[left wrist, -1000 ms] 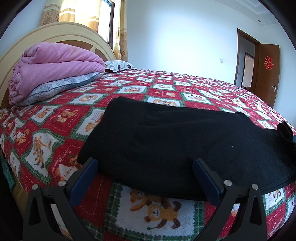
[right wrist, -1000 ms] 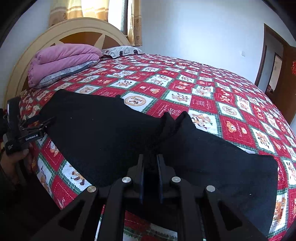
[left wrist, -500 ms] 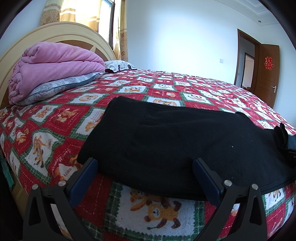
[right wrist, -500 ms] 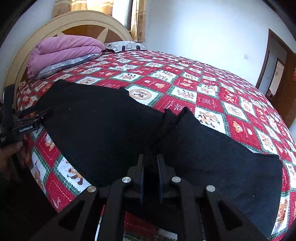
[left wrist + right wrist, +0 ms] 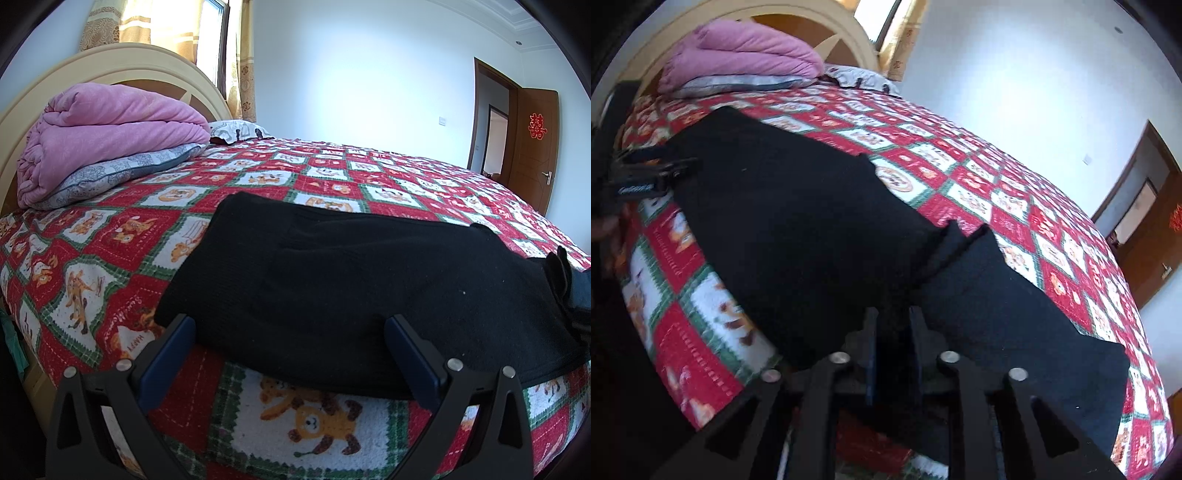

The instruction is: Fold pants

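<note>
Black pants [image 5: 351, 277] lie spread flat across the red patchwork quilt [image 5: 110, 258], close to the bed's near edge. My left gripper [image 5: 290, 328] is open wide, with its blue pads at the pants' near edge and apart from the cloth. In the right wrist view the pants [image 5: 794, 221] run from left to right, with a raised ridge of fabric leading into my right gripper [image 5: 894, 325]. Its jaws are opening and the black fold still sits between them. The left gripper [image 5: 646, 177] shows at the pants' left end.
A folded pink blanket [image 5: 103, 129] lies on a grey pillow [image 5: 110, 173] against the cream headboard [image 5: 147, 66]. A brown door [image 5: 532, 147] stands open at the far right. A person's hand [image 5: 602, 225] is at the left edge.
The right wrist view has rolled and dropped closer to the bed. The gap between the right jaws has widened slightly around the fold. The left view is unchanged.
</note>
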{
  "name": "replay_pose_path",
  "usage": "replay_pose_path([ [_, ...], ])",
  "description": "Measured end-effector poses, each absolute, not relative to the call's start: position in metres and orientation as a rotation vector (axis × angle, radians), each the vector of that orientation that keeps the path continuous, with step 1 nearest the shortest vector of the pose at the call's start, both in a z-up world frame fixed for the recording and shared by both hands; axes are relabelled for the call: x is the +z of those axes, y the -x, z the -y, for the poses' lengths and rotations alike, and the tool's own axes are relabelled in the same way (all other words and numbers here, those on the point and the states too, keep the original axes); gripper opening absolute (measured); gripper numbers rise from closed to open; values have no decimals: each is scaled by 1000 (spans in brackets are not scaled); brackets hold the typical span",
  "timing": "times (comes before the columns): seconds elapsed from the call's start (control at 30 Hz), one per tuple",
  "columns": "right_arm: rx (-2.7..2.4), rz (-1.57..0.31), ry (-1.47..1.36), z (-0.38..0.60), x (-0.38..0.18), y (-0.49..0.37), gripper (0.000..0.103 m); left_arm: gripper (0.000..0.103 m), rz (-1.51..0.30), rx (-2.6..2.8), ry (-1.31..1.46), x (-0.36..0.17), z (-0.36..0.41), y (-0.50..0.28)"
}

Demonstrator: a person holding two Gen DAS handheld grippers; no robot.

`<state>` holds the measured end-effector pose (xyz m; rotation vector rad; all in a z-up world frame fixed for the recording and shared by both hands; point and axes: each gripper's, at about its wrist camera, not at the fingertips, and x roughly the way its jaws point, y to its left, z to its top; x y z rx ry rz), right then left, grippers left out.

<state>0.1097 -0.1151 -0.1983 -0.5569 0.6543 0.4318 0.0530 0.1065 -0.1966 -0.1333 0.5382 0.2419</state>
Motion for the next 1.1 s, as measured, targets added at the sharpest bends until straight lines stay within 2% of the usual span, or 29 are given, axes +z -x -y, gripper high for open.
replay_pose_path([
  [0.07, 494, -674, 521, 118, -193, -104, 34, 103, -534, 249, 133, -194, -107, -53],
  [0.23, 483, -665, 459, 148, -169, -93, 34, 103, -498, 287, 175, -183, -127, -52],
  [0.4, 341, -662, 308, 222, -140, -97, 34, 103, -523, 336, 255, -190, -155, -51],
  [0.6, 123, -756, 55, 304, -151, -122, 35, 103, -534, 329, 317, -202, -168, -50],
  [0.73, 198, -842, 76, 294, -176, -131, 37, 103, -527, 300, 324, -203, -166, -51],
  [0.8, 178, -827, 188, 276, -179, -124, 37, 103, -526, 280, 312, -203, -162, -53],
  [1.1, 285, -735, 135, 224, -144, -142, 37, 103, -522, 232, 295, -202, -155, -56],
])
